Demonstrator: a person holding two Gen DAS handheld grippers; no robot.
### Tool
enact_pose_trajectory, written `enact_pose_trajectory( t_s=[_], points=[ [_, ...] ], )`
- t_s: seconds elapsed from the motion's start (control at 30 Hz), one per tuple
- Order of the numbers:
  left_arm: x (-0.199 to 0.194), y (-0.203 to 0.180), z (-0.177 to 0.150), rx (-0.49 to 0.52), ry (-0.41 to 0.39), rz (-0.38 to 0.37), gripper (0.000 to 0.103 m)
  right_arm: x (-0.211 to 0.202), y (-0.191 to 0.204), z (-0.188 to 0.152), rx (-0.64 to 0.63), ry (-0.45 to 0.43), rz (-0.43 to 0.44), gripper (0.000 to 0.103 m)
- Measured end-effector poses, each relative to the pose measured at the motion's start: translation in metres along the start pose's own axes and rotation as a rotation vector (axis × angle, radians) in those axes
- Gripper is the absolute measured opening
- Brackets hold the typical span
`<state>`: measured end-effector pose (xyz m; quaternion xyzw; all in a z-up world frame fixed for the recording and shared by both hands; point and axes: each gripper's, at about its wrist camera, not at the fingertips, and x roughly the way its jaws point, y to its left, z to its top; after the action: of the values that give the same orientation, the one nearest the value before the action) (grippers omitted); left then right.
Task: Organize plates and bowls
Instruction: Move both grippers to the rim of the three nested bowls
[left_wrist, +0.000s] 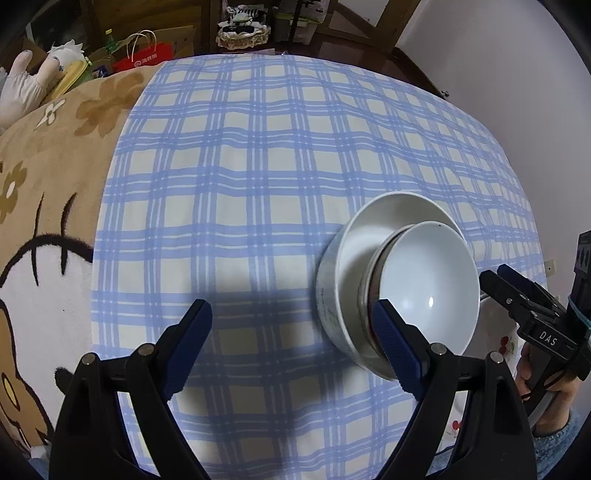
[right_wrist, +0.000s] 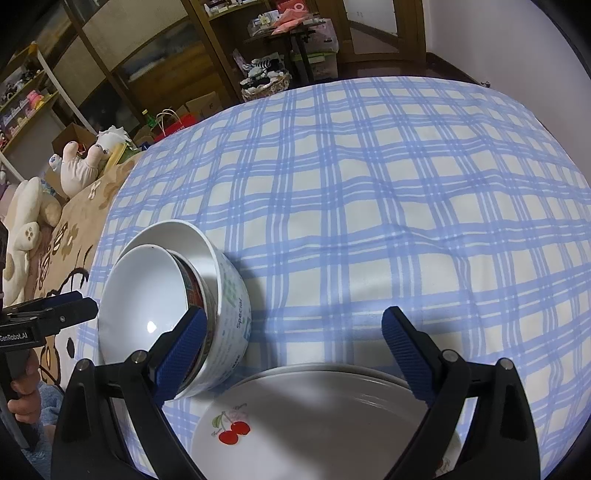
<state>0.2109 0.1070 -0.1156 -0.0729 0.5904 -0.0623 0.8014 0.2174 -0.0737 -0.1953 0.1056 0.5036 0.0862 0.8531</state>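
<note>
Two bowls: a smaller white bowl (left_wrist: 424, 291) sits tilted inside a larger printed bowl (left_wrist: 334, 295), its rim leaning against the larger one's inner wall.
Stack of bowls, place: on the blue checked cloth (left_wrist: 258, 166), toward its near edge, closer to the right side in the left wrist view.
Plates: a white plate with a cherry print (right_wrist: 295, 424) lies at the near edge of the cloth, just beside the printed bowl; a second rim shows beneath it, so it tops a stack.
Left gripper (left_wrist: 291, 339): jaws spread wide, holding nothing; its right finger (left_wrist: 397, 347) stands in front of the bowls, and contact cannot be told.
Right gripper (right_wrist: 295, 354): jaws spread wide, holding nothing; it hangs above the cherry plate, and its left finger (right_wrist: 181, 354) overlaps the bowls' near side.
Beside the cloth: a brown cartoon-print blanket (left_wrist: 48, 192) covers the left part of the bed.
Far side: plush toys (right_wrist: 79, 162) and a red paper bag (left_wrist: 142, 57) lie past the blanket's far corner.
</note>
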Motion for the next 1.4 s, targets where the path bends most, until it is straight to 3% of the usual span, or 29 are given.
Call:
enact_pose_trajectory(
  t_s=[0.83,1.0,1.2,1.4],
  points=[
    [0.02,-0.001,0.006,-0.011,0.054,0.065,0.087,0.023,0.004,0.012,-0.015,0.05,-0.019,0.1],
    [0.021,0.002,0.009,-0.024,0.053,0.065,0.087,0.029,0.006,0.023,-0.034,0.087,-0.018,0.1],
    [0.036,-0.005,0.01,0.009,0.082,0.127,0.087,0.039,0.01,0.035,-0.084,0.169,-0.037,0.1],
    [0.039,0.002,0.013,-0.038,0.079,0.083,0.087,0.043,0.014,0.042,-0.113,0.213,-0.057,0.099]
  ],
)
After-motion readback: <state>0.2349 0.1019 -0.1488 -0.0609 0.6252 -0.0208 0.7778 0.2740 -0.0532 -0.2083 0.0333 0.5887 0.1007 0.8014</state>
